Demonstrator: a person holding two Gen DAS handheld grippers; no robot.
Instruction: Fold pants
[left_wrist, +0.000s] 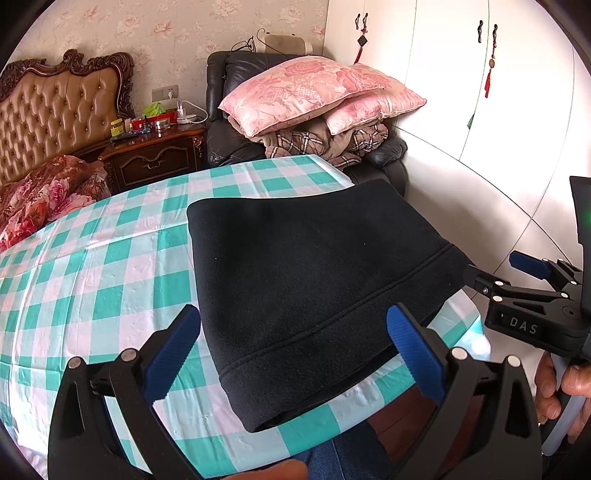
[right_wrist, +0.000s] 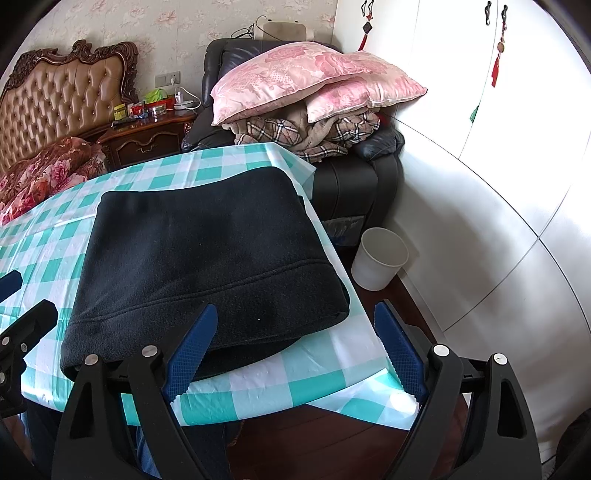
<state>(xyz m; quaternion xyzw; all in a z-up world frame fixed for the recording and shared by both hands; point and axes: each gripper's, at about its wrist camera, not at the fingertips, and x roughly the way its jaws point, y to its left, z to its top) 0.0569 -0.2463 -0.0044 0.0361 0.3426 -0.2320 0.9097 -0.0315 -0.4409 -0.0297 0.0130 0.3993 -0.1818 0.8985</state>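
Black fleece pants (left_wrist: 314, 295) lie folded just ahead of the left gripper (left_wrist: 291, 354) and right gripper (right_wrist: 291, 350), both wide open and empty, so square the edges gently.

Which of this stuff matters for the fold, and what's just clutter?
For the job:
black pants
checked tablecloth
left gripper
right gripper

Clutter:
pink pillows
plaid blanket
white bin
nightstand

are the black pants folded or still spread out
Folded: the pants lie as one compact, layered rectangle on the checked cloth, hem band toward the camera, no legs trailing out.
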